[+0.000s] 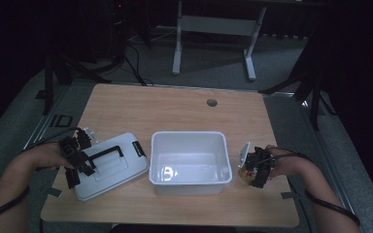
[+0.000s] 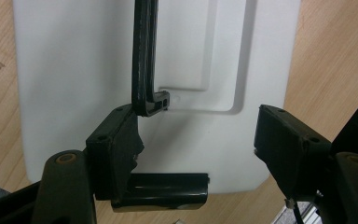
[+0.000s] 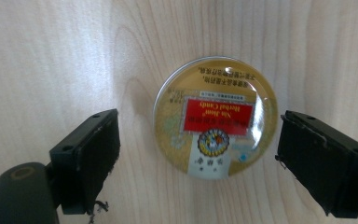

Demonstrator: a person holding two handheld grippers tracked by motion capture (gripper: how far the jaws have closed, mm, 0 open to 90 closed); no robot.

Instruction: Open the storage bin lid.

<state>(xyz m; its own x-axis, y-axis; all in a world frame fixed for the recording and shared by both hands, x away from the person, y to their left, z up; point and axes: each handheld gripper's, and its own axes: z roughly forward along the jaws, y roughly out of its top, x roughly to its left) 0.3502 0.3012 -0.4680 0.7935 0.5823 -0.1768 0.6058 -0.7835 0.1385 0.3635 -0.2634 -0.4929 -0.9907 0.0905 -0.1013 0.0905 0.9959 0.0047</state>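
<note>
We see a round candy tin (image 3: 216, 116) lying flat on the wooden table (image 1: 175, 109), its gold lid bearing a red label. In the right gripper view it sits between the two black jaws of the right gripper (image 3: 198, 154), which stand wide apart; neither pad touches the tin, though the far-side jaw is just beside its rim, so these tongs are released. In the high view the tin (image 1: 245, 175) shows as a small yellowish spot under the right gripper (image 1: 257, 170), near the table's right edge and just to the right of the open white bin (image 1: 190, 182).

The bin stands at the middle of the table's near half. To its left lies the white lid (image 1: 109, 167), tilted askew, with a black handle (image 1: 108, 152) along its top and black latches at its ends.

We find the left gripper (image 1: 80, 162) poised over the lid's left end. In the left gripper view its jaws hang apart above the lid (image 2: 70, 84); one jaw sits against the end of the raised handle (image 2: 144, 60) and above a black latch (image 2: 161, 190), but nothing is clamped between them, so we call these tongs released too.
</note>
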